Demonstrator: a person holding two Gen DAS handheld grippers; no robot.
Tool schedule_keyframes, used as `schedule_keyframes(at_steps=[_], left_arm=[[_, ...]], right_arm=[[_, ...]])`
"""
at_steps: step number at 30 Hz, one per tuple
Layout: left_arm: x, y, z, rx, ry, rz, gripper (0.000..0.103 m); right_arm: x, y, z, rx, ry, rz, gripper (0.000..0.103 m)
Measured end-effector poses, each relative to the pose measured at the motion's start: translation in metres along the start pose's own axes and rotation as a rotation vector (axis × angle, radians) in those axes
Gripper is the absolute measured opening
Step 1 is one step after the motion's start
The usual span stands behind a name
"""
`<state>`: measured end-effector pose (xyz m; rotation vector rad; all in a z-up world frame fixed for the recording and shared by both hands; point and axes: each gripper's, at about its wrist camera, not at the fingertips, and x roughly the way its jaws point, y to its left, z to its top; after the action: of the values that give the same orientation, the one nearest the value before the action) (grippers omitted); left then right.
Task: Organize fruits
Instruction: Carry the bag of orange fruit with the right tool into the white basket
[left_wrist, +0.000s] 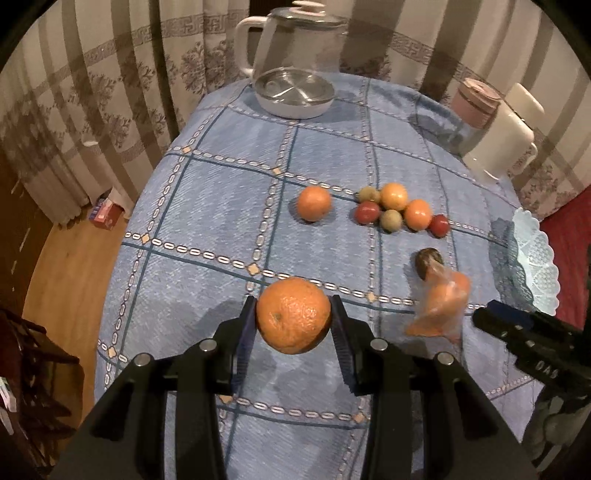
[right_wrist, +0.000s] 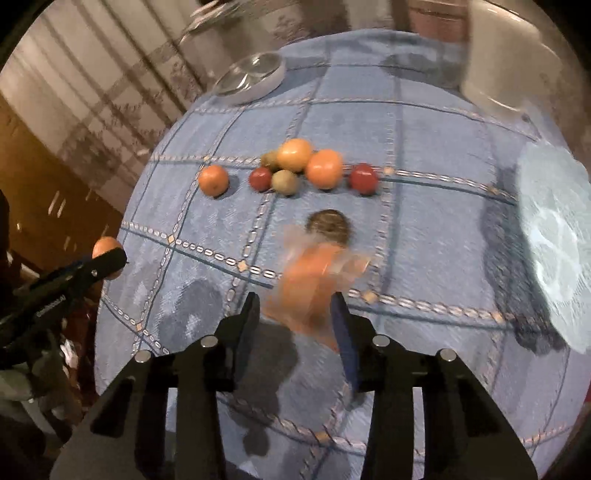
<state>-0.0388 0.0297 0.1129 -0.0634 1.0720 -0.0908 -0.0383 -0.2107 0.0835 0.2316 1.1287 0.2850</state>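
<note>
Above our blue checked desk (left_wrist: 207, 206), our left tool (left_wrist: 293, 317) clamping a large orange (left_wrist: 293, 315), our right tool (right_wrist: 297, 306) gripping a blurred orange bagged fruit (right_wrist: 310, 284), loose fruit cluster (left_wrist: 393, 210) beyond, pale basket (left_wrist: 535, 266) at right.

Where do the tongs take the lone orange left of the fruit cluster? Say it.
Grip the lone orange across its middle, from above: it is round and sits apart from the fruit cluster, with bare tablecloth on both sides.

Orange (left_wrist: 293, 315): dimpled, matt peel. Desk (left_wrist: 207, 206) cloth: woven blue fabric. Kettle (left_wrist: 295, 40): clear glass, white plastic. Bowl (left_wrist: 535, 266): translucent patterned plastic. Tongs (left_wrist: 293, 325): matt black plastic.
</note>
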Motion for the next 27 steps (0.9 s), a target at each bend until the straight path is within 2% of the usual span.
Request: schedule_keyframes(at_steps=[5, 7, 8, 9, 11, 13, 17, 20, 22, 25, 27], left_arm=[[-0.009, -0.019, -0.006, 0.02, -0.013, -0.003, 0.04], [-0.013, -0.025, -0.009, 0.027, -0.017, -0.005, 0.04], [-0.015, -0.028, -0.011, 0.03, -0.019, -0.005, 0.04], [-0.017, -0.03, -0.012, 0.033, -0.021, -0.004, 0.04], [-0.023, -0.032, -0.017, 0.033, -0.028, 0.002, 0.04], [-0.028, -0.032, -0.021, 0.027, -0.032, 0.011, 0.04], [-0.039, -0.024, -0.029, 0.008, -0.04, 0.034, 0.04], [-0.046, -0.019, -0.033, -0.009, -0.046, 0.05, 0.04], [-0.05, -0.016, -0.036, -0.021, -0.05, 0.054, 0.04], [-0.053, -0.014, -0.039, -0.032, -0.053, 0.057, 0.04], [-0.054, -0.014, -0.041, -0.04, -0.052, 0.056, 0.04]], right_arm=[[-0.012, -0.03, -0.009, 0.065, -0.007, -0.004, 0.043], [-0.008, -0.04, -0.012, 0.113, 0.017, 0.032, 0.057], [-0.005, -0.043, -0.013, 0.133, 0.024, 0.051, 0.071], [-0.001, -0.045, -0.014, 0.141, 0.03, 0.068, 0.078], [0.01, -0.046, -0.013, 0.162, 0.052, 0.093, 0.081], [0.024, -0.047, -0.009, 0.207, 0.086, 0.146, 0.081], [0.05, -0.039, 0.006, 0.243, 0.123, 0.196, 0.081], [0.07, -0.029, 0.016, 0.213, 0.137, 0.147, 0.081], [0.082, -0.024, 0.018, 0.185, 0.151, 0.108, 0.077], [0.085, -0.015, 0.018, 0.116, 0.151, 0.023, 0.066], [0.083, -0.012, 0.016, 0.071, 0.151, 0.004, 0.057]])
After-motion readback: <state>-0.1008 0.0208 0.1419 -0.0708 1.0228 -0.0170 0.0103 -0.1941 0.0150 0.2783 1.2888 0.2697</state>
